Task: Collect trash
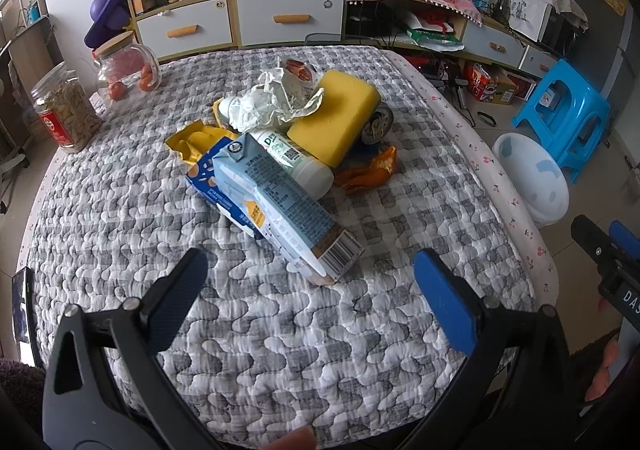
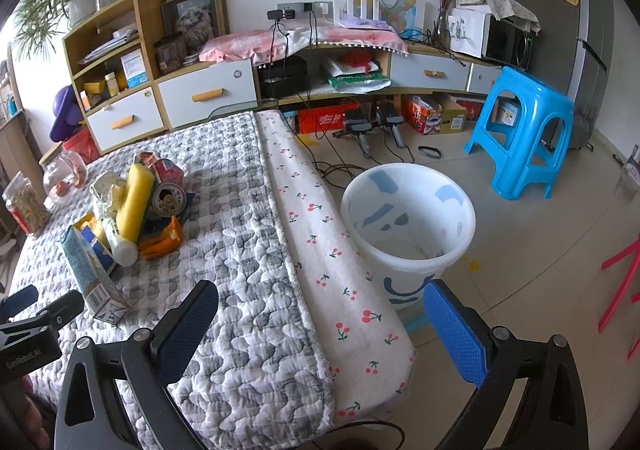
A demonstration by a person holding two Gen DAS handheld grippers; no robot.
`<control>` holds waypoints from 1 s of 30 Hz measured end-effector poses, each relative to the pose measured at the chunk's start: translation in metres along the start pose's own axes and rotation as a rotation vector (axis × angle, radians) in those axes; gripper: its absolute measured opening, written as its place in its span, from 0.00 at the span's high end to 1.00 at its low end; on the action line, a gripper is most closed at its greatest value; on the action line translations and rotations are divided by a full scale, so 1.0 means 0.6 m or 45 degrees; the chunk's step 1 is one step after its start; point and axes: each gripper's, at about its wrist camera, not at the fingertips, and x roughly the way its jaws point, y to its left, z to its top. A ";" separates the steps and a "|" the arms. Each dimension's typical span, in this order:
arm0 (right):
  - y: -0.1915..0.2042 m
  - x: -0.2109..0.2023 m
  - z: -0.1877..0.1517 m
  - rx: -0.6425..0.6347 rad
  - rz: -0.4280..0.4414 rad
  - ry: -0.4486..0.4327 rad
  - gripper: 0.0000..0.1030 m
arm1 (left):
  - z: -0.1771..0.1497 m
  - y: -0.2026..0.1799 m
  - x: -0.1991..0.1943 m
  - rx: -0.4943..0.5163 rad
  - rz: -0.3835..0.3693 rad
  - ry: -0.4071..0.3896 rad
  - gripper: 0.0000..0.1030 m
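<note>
Trash pile: milk carton, white bottle, yellow sponge, crumpled paper, can and orange wrapper heaped mid-bed on the quilt.
Left gripper: fingers spread, empty, just short of the carton's barcode end.
Right gripper: fingers spread, empty, over the bed's cherry-print edge.
Bin: white, on the floor beside the bed.
Around: two jars at the far left edge; blue stool beyond the bin.
</note>
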 end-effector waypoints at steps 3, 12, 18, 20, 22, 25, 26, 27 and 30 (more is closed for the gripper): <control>0.000 0.000 0.000 0.000 0.001 0.001 0.00 | 0.000 -0.003 0.000 0.001 0.000 0.000 0.01; -0.002 0.000 0.001 0.003 0.002 0.001 0.00 | -0.003 -0.002 0.001 0.000 -0.001 0.005 0.01; -0.002 0.000 0.002 0.003 0.004 0.004 0.00 | -0.004 -0.001 0.002 0.000 0.000 0.007 0.01; -0.003 0.000 0.002 0.003 0.002 0.004 0.00 | -0.007 0.000 0.003 0.002 0.001 0.007 0.01; -0.004 0.001 0.003 0.004 0.004 0.005 0.00 | -0.009 0.001 0.003 0.001 0.000 0.007 0.01; -0.003 0.000 0.003 0.004 0.004 0.005 0.00 | -0.002 -0.003 0.002 0.001 0.002 0.006 0.01; -0.003 0.001 0.002 0.004 0.005 0.005 0.00 | -0.001 -0.003 0.001 0.000 0.001 0.006 0.01; -0.003 0.001 0.002 0.004 0.004 0.005 0.00 | -0.002 -0.002 0.001 -0.001 -0.001 0.008 0.01; -0.003 0.001 0.002 0.005 0.005 0.007 0.00 | -0.005 0.000 0.000 -0.003 -0.001 0.008 0.01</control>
